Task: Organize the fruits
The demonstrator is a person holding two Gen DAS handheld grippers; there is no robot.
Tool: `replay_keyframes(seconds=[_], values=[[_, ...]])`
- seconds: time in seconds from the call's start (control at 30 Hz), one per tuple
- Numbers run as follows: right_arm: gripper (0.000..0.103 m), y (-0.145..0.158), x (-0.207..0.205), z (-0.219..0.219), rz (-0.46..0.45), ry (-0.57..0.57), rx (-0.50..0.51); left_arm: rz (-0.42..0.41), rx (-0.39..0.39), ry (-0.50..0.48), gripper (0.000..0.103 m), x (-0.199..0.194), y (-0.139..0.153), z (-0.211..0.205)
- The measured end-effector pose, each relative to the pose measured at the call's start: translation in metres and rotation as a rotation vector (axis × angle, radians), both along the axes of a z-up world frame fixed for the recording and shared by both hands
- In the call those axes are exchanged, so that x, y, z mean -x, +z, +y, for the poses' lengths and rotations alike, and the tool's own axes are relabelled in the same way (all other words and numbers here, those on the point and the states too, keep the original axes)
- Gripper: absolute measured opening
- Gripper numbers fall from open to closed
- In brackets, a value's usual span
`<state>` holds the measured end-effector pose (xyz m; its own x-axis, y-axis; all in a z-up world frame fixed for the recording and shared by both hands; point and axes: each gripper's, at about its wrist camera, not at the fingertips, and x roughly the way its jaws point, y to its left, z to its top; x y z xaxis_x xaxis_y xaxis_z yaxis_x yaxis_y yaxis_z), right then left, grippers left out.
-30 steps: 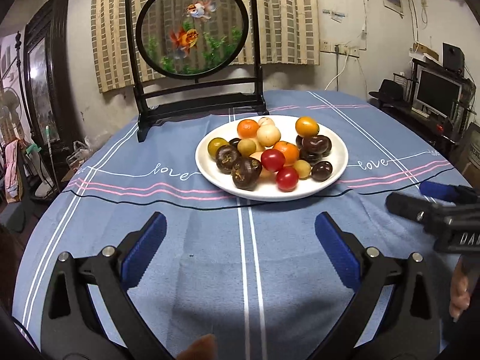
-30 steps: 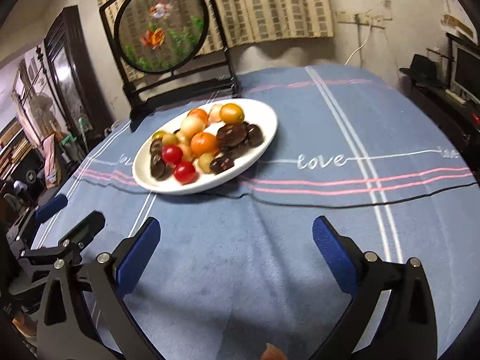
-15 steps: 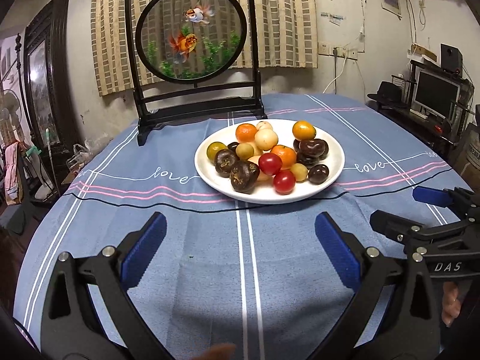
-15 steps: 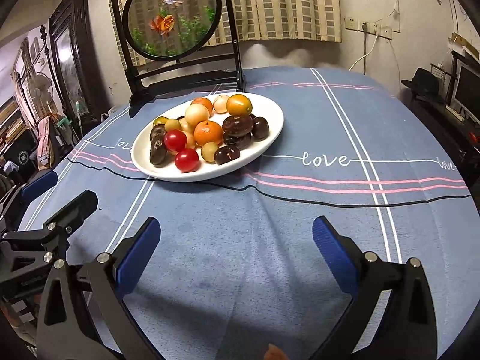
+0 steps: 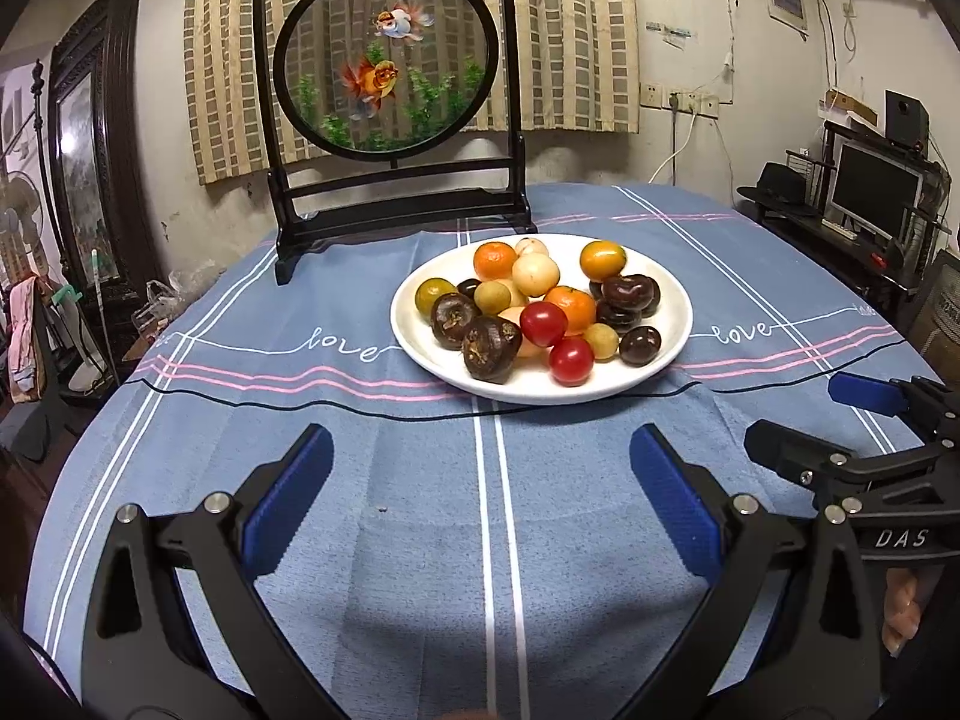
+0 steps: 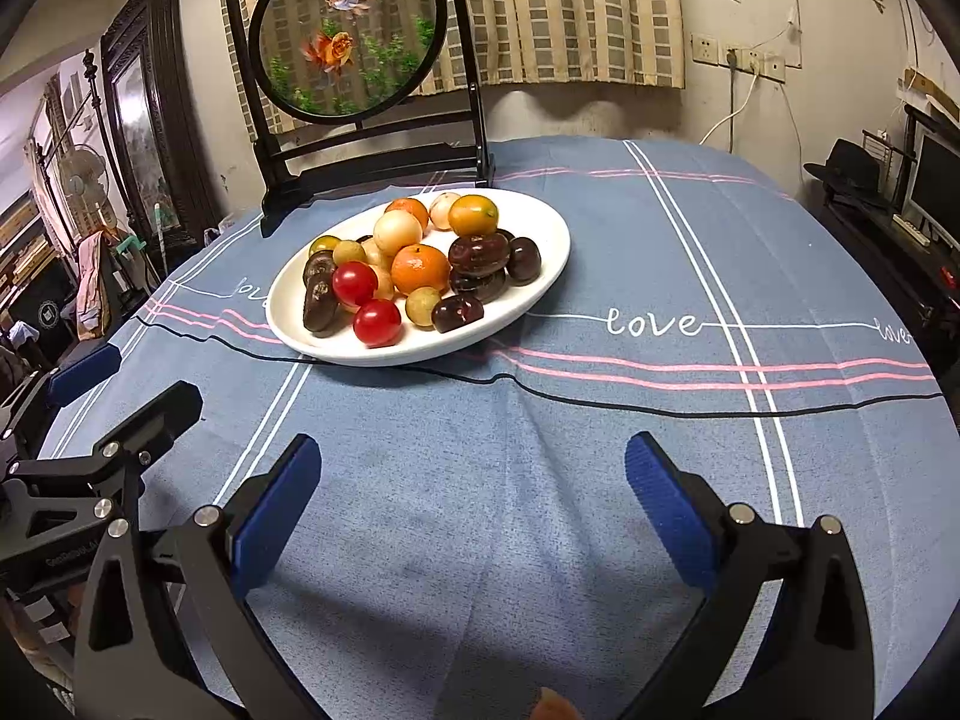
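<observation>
A: Where was the fruit?
B: Piled on the white plate point(image 5: 672, 324), straight ahead of the left gripper point(image 5: 480, 468) and well beyond its jaws. From the right gripper point(image 6: 474, 474) the plate point(image 6: 540, 276) lay ahead and to the left of the jaws.
A: Were the jaws holding anything?
B: No. Both pairs stood spread wide and released, with only the blue striped cloth of the counter point(image 5: 372, 480) between them.
A: Which fruits sat nearest the jaws?
B: Two red cherry tomatoes point(image 5: 571, 361), a dark brown water chestnut point(image 5: 491, 348) beside them, then oranges point(image 5: 569, 307) and pale round fruits point(image 5: 535, 273) farther back.
A: And behind the plate?
B: A black-framed goldfish screen point(image 5: 390, 60) stood upright at the far edge.
</observation>
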<state>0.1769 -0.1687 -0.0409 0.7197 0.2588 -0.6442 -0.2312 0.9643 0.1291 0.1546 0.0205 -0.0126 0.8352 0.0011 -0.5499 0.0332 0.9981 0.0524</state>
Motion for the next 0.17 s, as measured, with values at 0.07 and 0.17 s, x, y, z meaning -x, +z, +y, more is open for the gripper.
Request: replay_keyframes(seconds=[0.07, 0.17], values=[[0.102, 0.0, 0.0, 0.0, 0.0, 0.001, 0.0, 0.003, 0.006, -0.004, 0.101, 0.0003, 0.0005, 0.0004], [0.102, 0.0, 0.0005, 0.0001, 0.0, 0.002, -0.001, -0.001, 0.002, -0.004, 0.101, 0.0006, 0.0005, -0.0004]])
